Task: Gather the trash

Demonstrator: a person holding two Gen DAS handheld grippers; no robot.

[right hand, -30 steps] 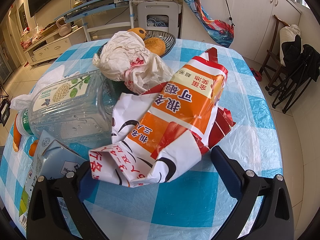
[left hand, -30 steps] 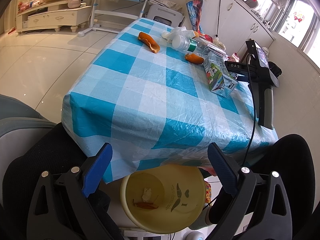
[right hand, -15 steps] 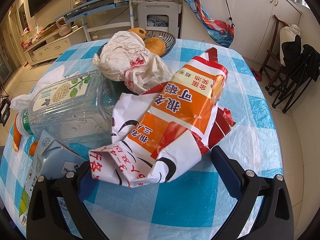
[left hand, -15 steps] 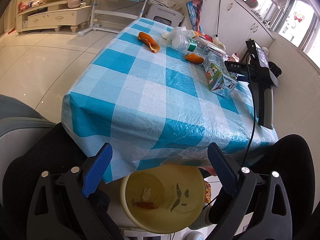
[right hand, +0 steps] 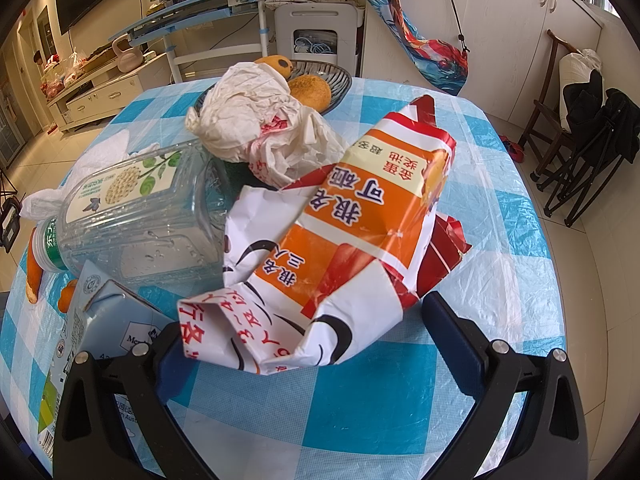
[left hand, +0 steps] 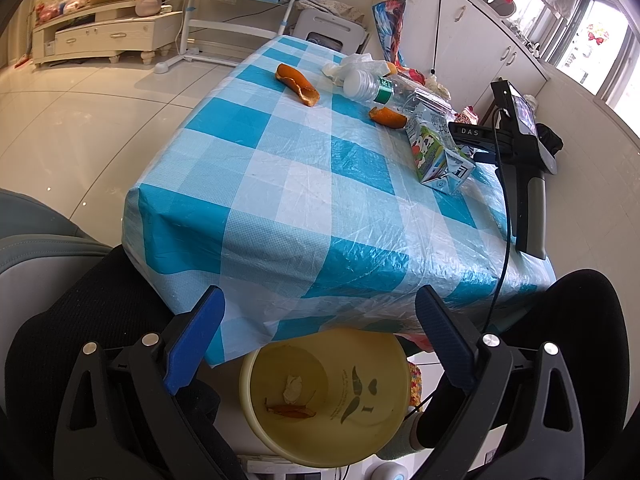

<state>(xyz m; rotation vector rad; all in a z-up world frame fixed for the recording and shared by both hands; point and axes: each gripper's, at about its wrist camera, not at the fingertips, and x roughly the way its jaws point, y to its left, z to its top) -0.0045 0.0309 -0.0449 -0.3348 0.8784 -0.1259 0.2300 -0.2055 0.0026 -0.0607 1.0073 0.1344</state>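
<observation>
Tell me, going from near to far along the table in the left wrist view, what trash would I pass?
Milk carton → small orange peel → clear plastic bottle → long orange peel → crumpled white bag.

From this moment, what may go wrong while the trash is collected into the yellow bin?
1. The right claw stands open around the crumpled snack wrapper, which leans on the clear plastic bottle; pulling it may roll the bottle.
2. The yellow bin sits partly under the tablecloth edge, so dropped trash may miss it.
3. The milk carton lies close beside the right claw and may get knocked.
</observation>
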